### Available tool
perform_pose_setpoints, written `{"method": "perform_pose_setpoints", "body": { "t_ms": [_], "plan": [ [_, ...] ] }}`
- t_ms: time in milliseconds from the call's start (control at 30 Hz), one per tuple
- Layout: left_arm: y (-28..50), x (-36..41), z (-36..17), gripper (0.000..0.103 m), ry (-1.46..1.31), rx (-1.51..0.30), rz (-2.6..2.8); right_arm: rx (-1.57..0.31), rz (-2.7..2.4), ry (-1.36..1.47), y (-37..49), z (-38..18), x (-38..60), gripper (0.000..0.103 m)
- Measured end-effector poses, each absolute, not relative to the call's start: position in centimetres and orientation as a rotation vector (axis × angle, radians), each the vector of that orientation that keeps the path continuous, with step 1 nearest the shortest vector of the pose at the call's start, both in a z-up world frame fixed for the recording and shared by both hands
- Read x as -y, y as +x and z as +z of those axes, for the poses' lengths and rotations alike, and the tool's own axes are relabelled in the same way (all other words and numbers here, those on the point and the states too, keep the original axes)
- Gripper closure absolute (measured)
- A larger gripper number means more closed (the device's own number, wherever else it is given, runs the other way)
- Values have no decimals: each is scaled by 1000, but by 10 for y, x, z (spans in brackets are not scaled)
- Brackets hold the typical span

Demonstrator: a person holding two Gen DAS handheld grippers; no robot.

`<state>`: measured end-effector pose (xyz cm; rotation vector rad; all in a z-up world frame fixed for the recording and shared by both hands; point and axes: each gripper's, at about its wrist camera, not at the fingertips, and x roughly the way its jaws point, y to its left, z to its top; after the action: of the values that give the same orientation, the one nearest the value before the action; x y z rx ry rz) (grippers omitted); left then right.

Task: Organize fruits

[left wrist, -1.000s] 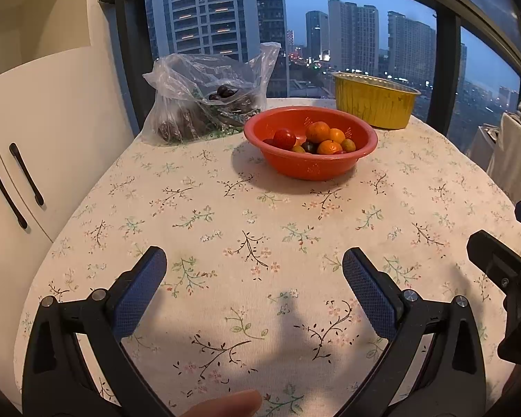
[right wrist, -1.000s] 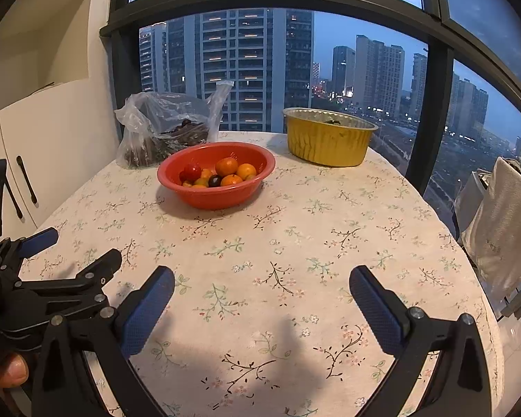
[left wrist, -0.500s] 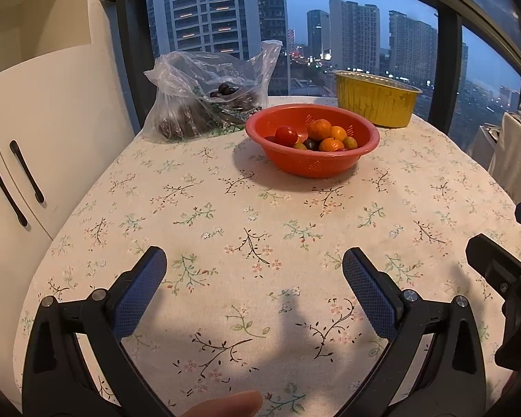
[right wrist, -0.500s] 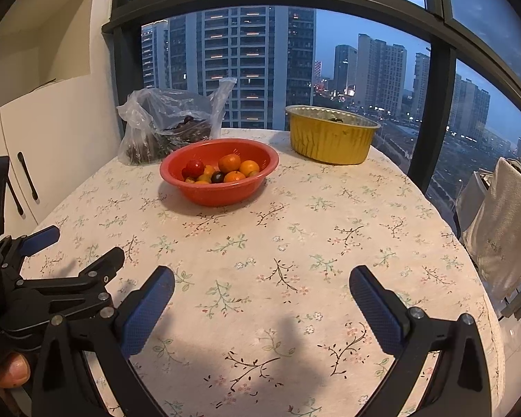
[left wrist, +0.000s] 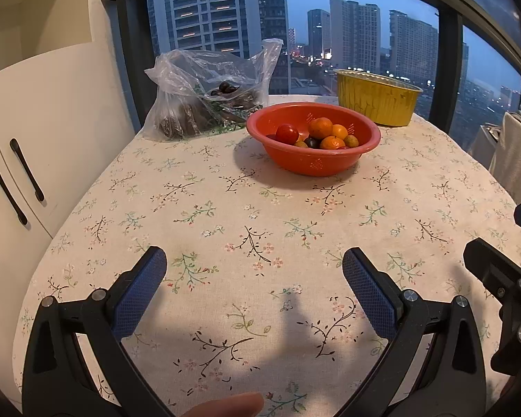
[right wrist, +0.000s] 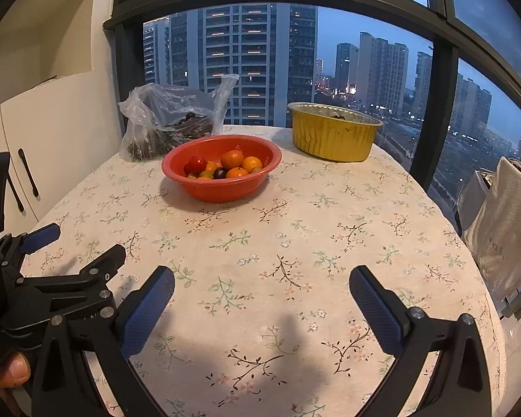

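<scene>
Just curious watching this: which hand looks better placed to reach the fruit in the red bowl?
Slightly the left gripper, probably: the red bowl lies almost straight ahead of it. Both jaws gape, empty.

I can't identify the dark contents of the plastic bag (left wrist: 205, 104); the yellow tub's (right wrist: 333, 135) inside is hidden from me.

Bowl (left wrist: 312, 153) sits on table (left wrist: 225, 215) well ahead of left gripper (left wrist: 253, 278), a bit right of its jaw gap; fruits (left wrist: 316, 135) lie in it. Bag (left wrist: 208, 93) is behind bowl & to its left, just beside it; foil pan (left wrist: 375, 99) is behind & to its right, near far table edge. From right gripper (right wrist: 260, 288), bowl (right wrist: 222, 170) is ahead-left of jaw gap, pan (right wrist: 333, 132) farther ahead-right, left gripper (right wrist: 48, 271) close beside left jaw.
</scene>
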<state>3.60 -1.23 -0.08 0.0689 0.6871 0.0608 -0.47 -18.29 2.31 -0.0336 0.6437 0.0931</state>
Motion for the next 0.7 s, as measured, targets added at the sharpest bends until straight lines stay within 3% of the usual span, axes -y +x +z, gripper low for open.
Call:
{"method": "perform_pose_setpoints", "body": {
  "t_ms": [700],
  "plan": [
    [35,12,-1,0,67,-688,62,-645,94,-35,-4,23,182,0]
  ]
}}
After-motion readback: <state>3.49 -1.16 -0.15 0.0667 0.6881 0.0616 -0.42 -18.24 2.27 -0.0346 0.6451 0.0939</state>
